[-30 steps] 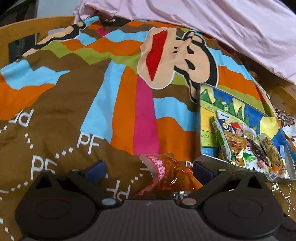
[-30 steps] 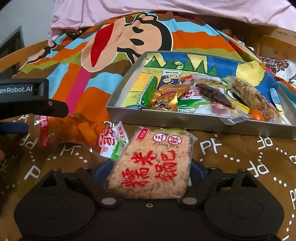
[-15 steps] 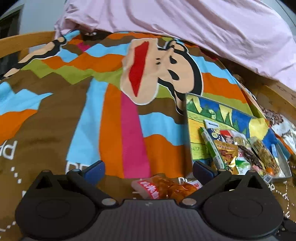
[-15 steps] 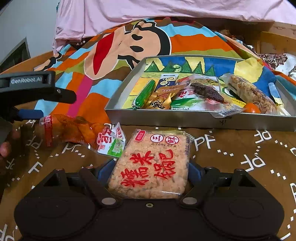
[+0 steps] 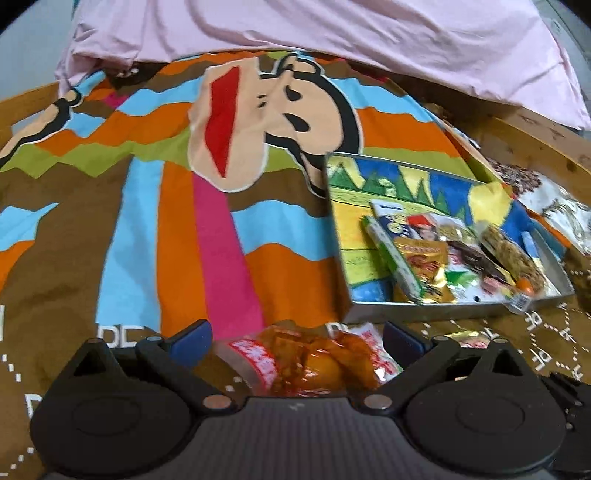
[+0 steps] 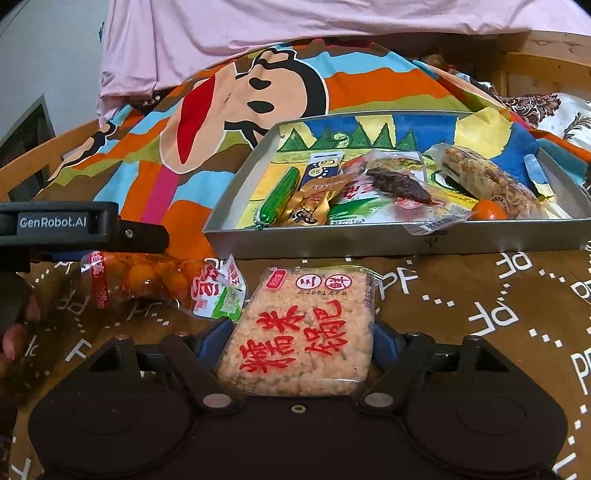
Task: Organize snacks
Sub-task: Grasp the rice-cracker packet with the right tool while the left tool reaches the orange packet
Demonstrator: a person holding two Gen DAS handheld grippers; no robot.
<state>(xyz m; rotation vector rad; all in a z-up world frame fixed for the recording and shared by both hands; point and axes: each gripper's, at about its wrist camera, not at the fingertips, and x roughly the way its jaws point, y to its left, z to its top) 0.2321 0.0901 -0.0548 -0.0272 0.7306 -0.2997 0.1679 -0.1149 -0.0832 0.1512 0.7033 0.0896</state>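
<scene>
My right gripper [image 6: 299,343] is shut on a square rice-cracker pack [image 6: 299,332] with red characters, held just in front of the metal tray [image 6: 369,243]. My left gripper [image 5: 295,338] is open, its blue fingers either side of an orange snack bag [image 5: 306,362] that lies on the blanket; the same bag shows in the right wrist view [image 6: 155,280], under the left gripper's body. The tray holds several snacks, among them a green stick [image 6: 279,197], a gold packet [image 6: 314,206] and a noodle block [image 6: 487,177]. The tray also shows in the left wrist view [image 5: 443,306].
A striped cartoon-monkey blanket [image 5: 166,221] covers the bed. A pink sheet [image 6: 258,33] lies at the back. A wooden bed frame [image 6: 546,66] and a patterned pillow [image 6: 554,110] are at the right. A person's hand [image 6: 14,325] holds the left gripper.
My left gripper has moved forward and to the right over the orange bag, so the bag sits deeper between its fingers. The right gripper has closed in on the tray with the rice-cracker pack.
</scene>
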